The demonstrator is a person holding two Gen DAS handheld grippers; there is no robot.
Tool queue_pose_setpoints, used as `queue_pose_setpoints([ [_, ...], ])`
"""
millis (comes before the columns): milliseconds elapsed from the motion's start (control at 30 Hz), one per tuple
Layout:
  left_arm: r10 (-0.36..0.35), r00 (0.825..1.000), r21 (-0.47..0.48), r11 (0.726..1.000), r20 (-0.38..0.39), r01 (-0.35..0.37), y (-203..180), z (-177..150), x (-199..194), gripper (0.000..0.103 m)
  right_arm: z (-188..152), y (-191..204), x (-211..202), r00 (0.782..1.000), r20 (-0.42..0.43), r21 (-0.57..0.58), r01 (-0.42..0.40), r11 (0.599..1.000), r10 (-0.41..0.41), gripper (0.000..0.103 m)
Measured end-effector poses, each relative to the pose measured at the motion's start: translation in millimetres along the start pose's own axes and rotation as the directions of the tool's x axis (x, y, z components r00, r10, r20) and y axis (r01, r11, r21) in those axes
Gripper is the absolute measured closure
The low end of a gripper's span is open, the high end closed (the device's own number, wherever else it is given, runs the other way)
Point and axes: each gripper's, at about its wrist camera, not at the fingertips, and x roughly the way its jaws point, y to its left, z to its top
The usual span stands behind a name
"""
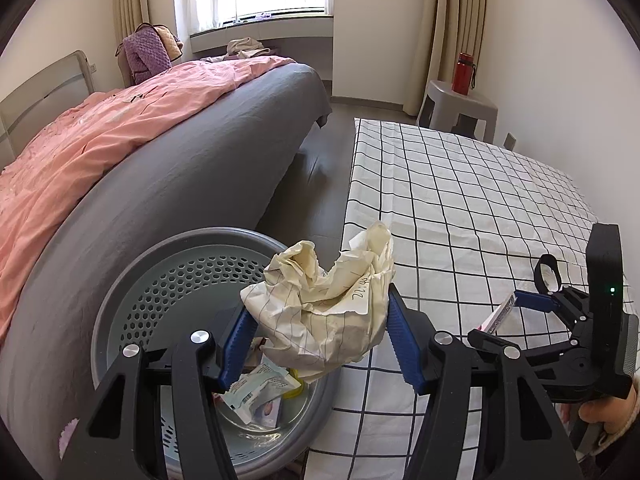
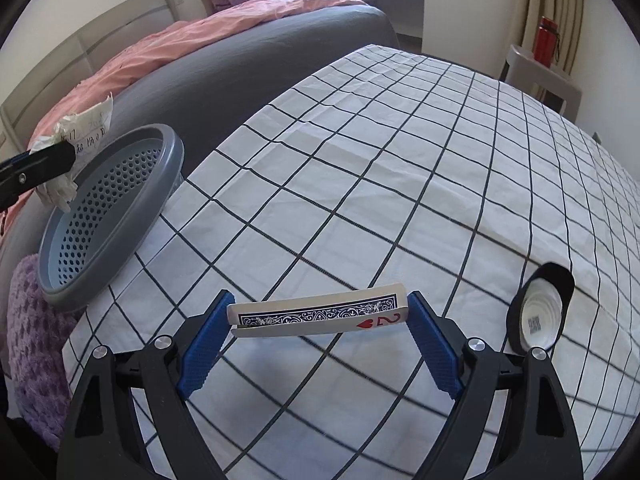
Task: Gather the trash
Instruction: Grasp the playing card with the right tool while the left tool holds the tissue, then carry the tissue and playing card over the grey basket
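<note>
My left gripper (image 1: 320, 320) is shut on a crumpled ball of lined paper (image 1: 324, 304) and holds it over the rim of the grey perforated bin (image 1: 160, 280), which holds several wrappers (image 1: 260, 396). The paper also shows in the right wrist view (image 2: 76, 140), above the bin (image 2: 120, 208). My right gripper (image 2: 318, 316) is shut on a playing-card box (image 2: 320, 314) with a red 2 of hearts, just above the checked tablecloth (image 2: 400, 160). The right gripper also shows in the left wrist view (image 1: 516, 304).
A black lid with a white inside (image 2: 540, 312) lies on the cloth to the right. The bin stands between the table and a grey bed (image 1: 180, 168) with a pink duvet. A purple blanket (image 2: 36, 340) lies below the bin. A red bottle (image 1: 462, 74) stands on a stool.
</note>
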Motion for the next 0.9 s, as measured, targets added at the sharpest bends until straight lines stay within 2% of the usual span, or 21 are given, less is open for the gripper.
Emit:
queue_pose_setpoints([
  [333,0.024,1.000,-0.009,1.000,0.011,-0.024,34,-17,-18,0.044,-17,43,-26,0.998,0.064,0.101,0.006,0.995,-0.012,0.019],
  [533,0.051,0.999,-0.025,0.998,-0.005,-0.051,64,-32,-22,0.044,-10,80,-30,0.995,0.101,0.106,0.001,0.994,-0.011,0.019],
  [900,0.097,0.993,-0.073,0.992,-0.061,-0.101,127,-55,-12,0.044,18,149,-18,0.992,0.108,0.050,-0.075,0.996,0.069,0.019],
])
